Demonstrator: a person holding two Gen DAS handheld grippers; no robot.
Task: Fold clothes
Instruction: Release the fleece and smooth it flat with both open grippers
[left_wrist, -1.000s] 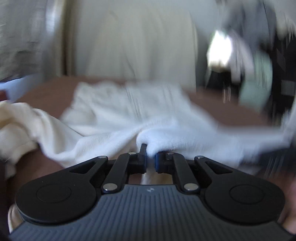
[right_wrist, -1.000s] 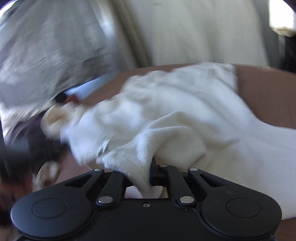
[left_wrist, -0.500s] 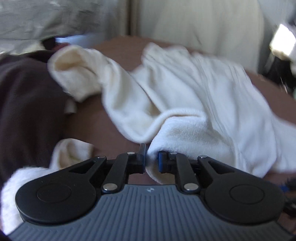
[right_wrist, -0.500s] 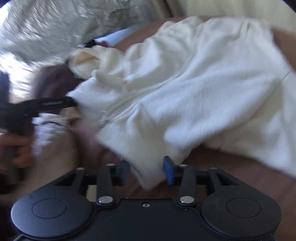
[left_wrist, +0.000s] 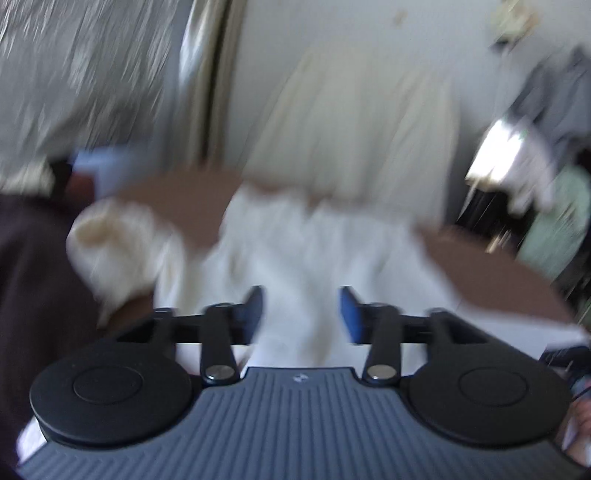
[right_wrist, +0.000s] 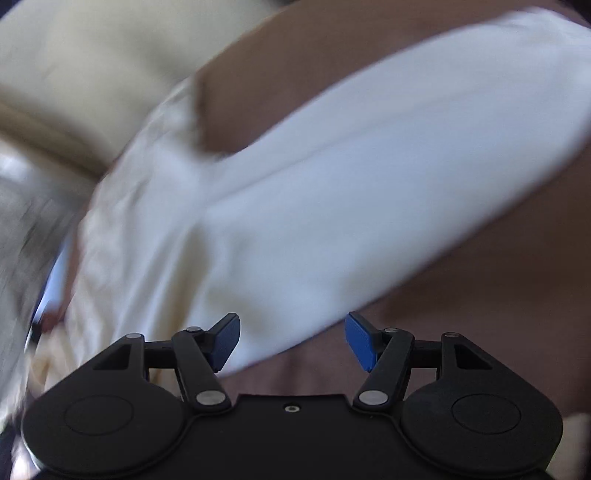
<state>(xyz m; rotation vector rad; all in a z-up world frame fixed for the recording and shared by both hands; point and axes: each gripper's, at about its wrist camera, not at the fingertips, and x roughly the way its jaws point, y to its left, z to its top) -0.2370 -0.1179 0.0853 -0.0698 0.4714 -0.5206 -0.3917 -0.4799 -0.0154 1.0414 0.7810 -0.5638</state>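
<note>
- The left gripper (left_wrist: 302, 310) has its jaws spread wide, blue pads (left_wrist: 255, 306) facing each other across the gap (the view is smeared with motion blur).
- Nothing is pinched between those jaws.
- The right gripper (right_wrist: 291, 341) is likewise spread apart, its blue pads (right_wrist: 360, 341) angled outward, nothing clamped between them.

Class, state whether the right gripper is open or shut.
Open. The right gripper has its blue pads wide apart, gripping nothing; the white garment lies on the brown surface.
</note>
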